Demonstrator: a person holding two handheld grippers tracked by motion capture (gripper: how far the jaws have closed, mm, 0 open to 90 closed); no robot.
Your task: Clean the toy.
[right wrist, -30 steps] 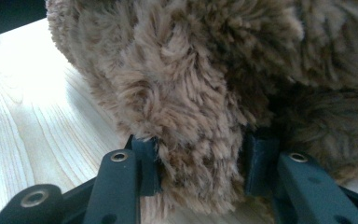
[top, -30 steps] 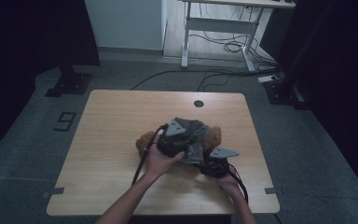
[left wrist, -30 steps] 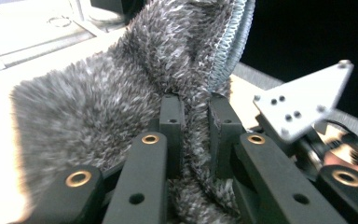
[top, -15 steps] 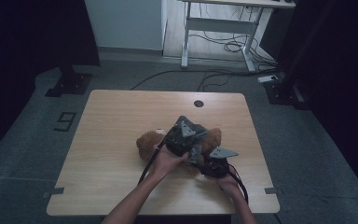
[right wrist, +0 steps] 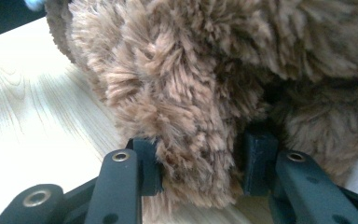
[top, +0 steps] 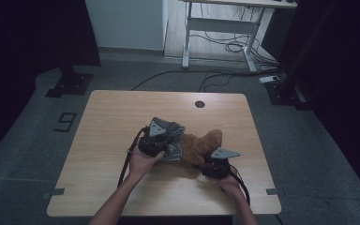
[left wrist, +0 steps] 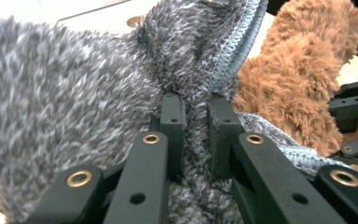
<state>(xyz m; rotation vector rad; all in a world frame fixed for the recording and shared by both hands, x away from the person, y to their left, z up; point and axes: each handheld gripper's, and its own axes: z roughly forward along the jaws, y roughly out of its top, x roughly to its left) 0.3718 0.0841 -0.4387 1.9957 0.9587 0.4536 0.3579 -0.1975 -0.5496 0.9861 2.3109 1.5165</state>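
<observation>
Lying on the wooden table (top: 108,117), the brown teddy bear (top: 201,147) sits between both tongs. The right gripper (right wrist: 199,163) squeezes its furry limb, while the left gripper (left wrist: 196,133) pinches the grey fuzzy cloth (left wrist: 74,93) beside it.

Dim, soft high view with dark edges; bright, sharp close-ups, whitish table glare.

The right gripper (right wrist: 200,163) has its two black jaws clamped on a thick limb of the brown, shaggy plush toy (right wrist: 200,93), fur bulging between them. To the jaws' left lies the pale wooden tabletop (right wrist: 32,116), under the toy.
</observation>
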